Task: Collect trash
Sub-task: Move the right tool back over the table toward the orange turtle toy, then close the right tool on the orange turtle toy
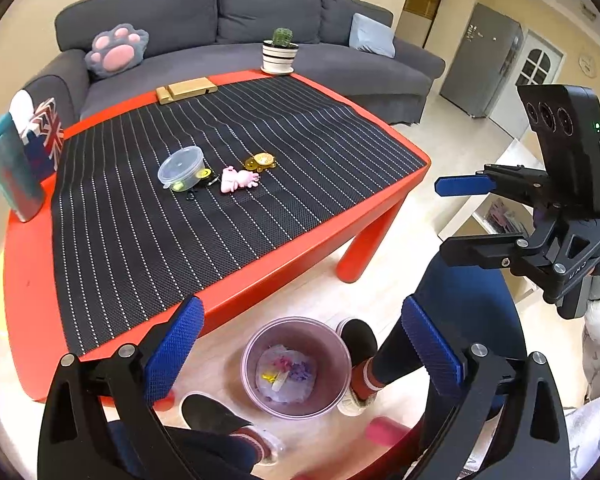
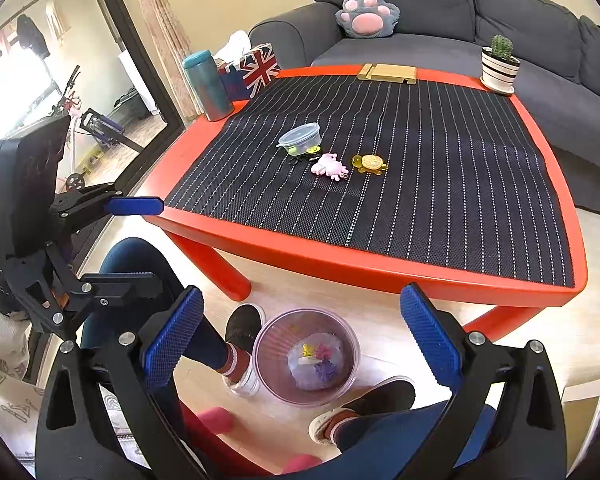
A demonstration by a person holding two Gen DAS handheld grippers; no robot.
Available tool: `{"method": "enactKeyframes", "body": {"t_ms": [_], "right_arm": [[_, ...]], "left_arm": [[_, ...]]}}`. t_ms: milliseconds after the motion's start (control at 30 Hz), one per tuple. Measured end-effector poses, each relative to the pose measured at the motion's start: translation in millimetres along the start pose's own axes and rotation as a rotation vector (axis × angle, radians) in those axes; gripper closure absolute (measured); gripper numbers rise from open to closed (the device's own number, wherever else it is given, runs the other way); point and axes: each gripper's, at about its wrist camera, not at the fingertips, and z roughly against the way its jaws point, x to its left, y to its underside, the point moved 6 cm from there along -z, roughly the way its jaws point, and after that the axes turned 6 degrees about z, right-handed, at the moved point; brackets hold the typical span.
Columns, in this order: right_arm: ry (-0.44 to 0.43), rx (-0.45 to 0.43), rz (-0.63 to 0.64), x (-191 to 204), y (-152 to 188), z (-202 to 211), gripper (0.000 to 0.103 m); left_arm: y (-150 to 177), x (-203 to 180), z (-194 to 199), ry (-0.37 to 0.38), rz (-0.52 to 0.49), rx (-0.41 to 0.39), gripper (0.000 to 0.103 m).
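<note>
A translucent pink trash bin (image 1: 296,368) stands on the floor between the person's feet, with crumpled wrappers inside; it also shows in the right wrist view (image 2: 306,356). My left gripper (image 1: 300,344) is open and empty above the bin. My right gripper (image 2: 300,336) is open and empty above it too, and shows from the side in the left wrist view (image 1: 466,216). On the red table's black mat (image 1: 220,184) lie a clear lidded container (image 1: 181,168), a pink toy (image 1: 238,179) and a yellow turtle toy (image 1: 261,161), all also in the right wrist view (image 2: 300,138) (image 2: 329,165) (image 2: 370,163).
A potted cactus (image 1: 281,51), a wooden block (image 1: 186,89), a teal bottle (image 1: 10,168) and a flag tissue box (image 1: 46,136) stand at the table's far edges. A grey sofa (image 1: 228,20) lies behind. The person's feet (image 1: 358,360) flank the bin.
</note>
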Motion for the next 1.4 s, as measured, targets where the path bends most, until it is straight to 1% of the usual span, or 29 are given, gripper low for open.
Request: {"method": "enactKeyframes", "body": {"t_ms": [367, 600, 733, 900, 1100, 1400], "right_arm": [[-0.001, -0.005, 0.003, 0.4, -4.9, -2.5, 0.006], [0.006, -0.019, 0.025, -8.3, -30.2, -7.0, 0.006], [0.012, -0.012, 0.048, -15.9, -47.0, -14.6, 0.006], [0.042, 0.015, 0.082, -31.2, -72.3, -32.8, 0.006], [0.075, 0.065, 0.122, -48.8, -94.0, -59.3, 0.006], [0.093, 0.156, 0.106, -73.1, -121.3, -103.9, 0.006]], "left_arm": [[-7.3, 10.9, 2.2, -0.010, 0.032, -0.019, 0.008], [-19.8, 20.8, 3.9, -0.027, 0.049, -0.045, 0.008], [-24.7, 24.7, 4.1, -0.032, 0.052, -0.053, 0.008], [-27.6, 29.1, 6.3, -0.033, 0.060, -0.063, 0.008], [-29.4, 35.5, 7.5, -0.033, 0.071, -0.066, 0.008], [-33.1, 40.4, 7.0, -0.029, 0.077, -0.071, 0.008]]}}
